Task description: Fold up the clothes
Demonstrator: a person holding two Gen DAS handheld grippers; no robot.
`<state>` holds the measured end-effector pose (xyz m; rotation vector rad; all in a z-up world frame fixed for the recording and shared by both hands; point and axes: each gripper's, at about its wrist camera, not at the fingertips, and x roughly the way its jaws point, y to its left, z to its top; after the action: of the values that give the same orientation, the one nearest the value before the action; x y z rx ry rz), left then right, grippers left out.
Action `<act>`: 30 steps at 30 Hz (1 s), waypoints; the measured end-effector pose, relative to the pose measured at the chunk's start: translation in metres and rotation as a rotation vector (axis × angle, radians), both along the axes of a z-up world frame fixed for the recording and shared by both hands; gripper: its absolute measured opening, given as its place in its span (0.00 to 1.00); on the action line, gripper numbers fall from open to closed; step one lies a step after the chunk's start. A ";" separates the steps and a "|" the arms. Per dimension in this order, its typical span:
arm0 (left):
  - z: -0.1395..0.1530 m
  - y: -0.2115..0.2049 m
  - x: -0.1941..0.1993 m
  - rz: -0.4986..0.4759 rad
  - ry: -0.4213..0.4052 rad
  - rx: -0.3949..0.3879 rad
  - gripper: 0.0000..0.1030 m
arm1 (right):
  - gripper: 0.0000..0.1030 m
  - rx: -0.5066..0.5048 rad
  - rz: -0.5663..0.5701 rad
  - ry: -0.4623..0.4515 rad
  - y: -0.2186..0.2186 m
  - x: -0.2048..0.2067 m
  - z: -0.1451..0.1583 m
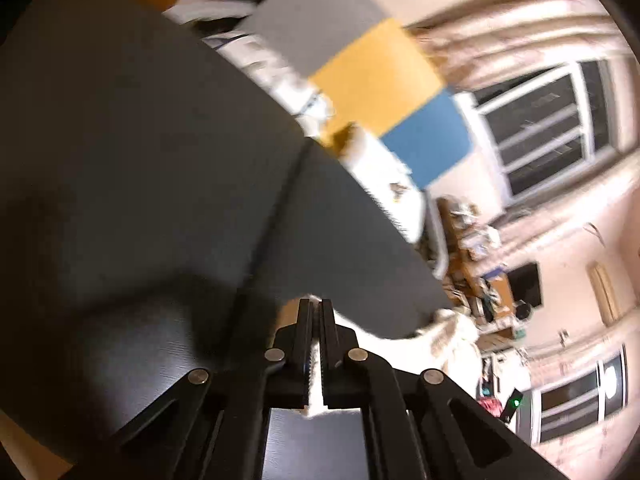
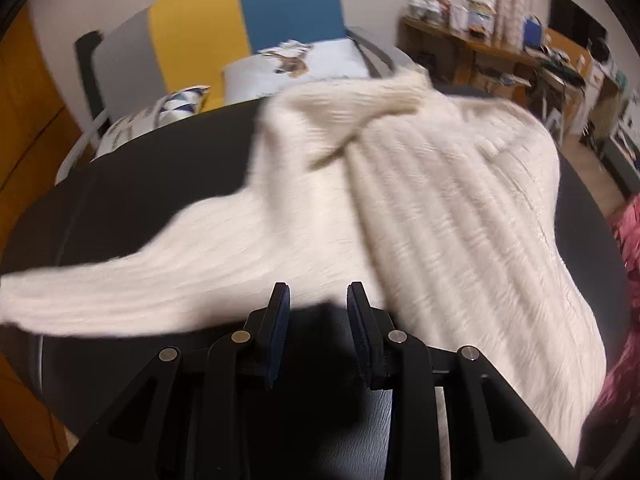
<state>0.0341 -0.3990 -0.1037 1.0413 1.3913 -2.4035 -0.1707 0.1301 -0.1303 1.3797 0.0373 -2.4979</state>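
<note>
On the dark counter (image 2: 132, 184), spread from the middle out to 3 o'clock: a cream ribbed sweater (image 2: 448, 216), one sleeve (image 2: 120, 292) trailing toward 9 o'clock. Looks soft, thick and limp, light enough to lift with one pinch, likely to sag and stretch under its own weight; not slippery, not fragile. Best taken at a hem, cuff or shoulder seam, where the knit doubles up and gives the pads something to bite.

Right tool (image 2: 318, 304): partly open, holding nothing, poised just at the sleeve's near edge, body of the sweater ahead at 1 o'clock.

Left tool (image 1: 316, 322): pinched fully closed on a strip of cream knit that shows between the fingers, more of the sweater hanging off the counter's edge at 3 o'clock. Blurred there, so which part of the garment cannot be told.
</note>
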 end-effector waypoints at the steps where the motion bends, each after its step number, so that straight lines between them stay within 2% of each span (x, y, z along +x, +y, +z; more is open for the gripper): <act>1: -0.009 0.000 -0.005 0.001 -0.036 0.007 0.02 | 0.32 0.011 -0.019 -0.020 0.002 -0.005 -0.007; 4: -0.036 0.014 -0.013 -0.021 -0.142 -0.004 0.02 | 0.32 -0.001 -0.033 -0.024 0.016 0.000 -0.006; 6: -0.046 0.021 -0.010 -0.032 -0.167 -0.012 0.02 | 0.32 -0.021 -0.036 -0.019 0.027 0.007 -0.002; 9: -0.056 0.028 -0.013 -0.046 -0.197 0.000 0.02 | 0.32 0.054 -0.025 0.013 0.040 0.029 0.007; 13: -0.059 0.028 -0.016 -0.054 -0.225 -0.001 0.05 | 0.37 0.147 -0.032 0.065 0.058 0.053 0.011; 14: -0.060 0.028 -0.016 -0.055 -0.233 0.003 0.05 | 0.40 0.143 -0.039 0.055 0.063 0.053 0.008; 18: -0.053 0.025 -0.005 -0.051 -0.257 -0.009 0.06 | 0.41 0.139 -0.055 0.017 0.081 0.052 -0.007; 21: -0.043 0.029 -0.001 -0.045 -0.257 -0.059 0.07 | 0.47 0.210 -0.023 0.027 0.072 0.052 -0.012; 24: -0.039 0.039 0.000 -0.057 -0.274 -0.100 0.07 | 0.50 0.335 0.072 0.045 0.059 0.055 -0.018; 26: -0.043 0.037 0.004 -0.065 -0.290 -0.080 0.07 | 0.50 0.317 0.068 0.042 0.063 0.055 -0.018; 28: -0.041 0.039 0.006 -0.066 -0.292 -0.095 0.09 | 0.45 0.309 0.072 0.049 0.063 0.056 -0.019; 30: -0.034 0.045 0.006 -0.061 -0.284 -0.136 0.09 | 0.15 0.296 0.070 0.061 0.064 0.057 -0.015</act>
<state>0.0402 -0.3544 -0.1374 1.3419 1.1010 -2.2436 -0.1133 0.1941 -0.1455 1.3803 0.4766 -2.5510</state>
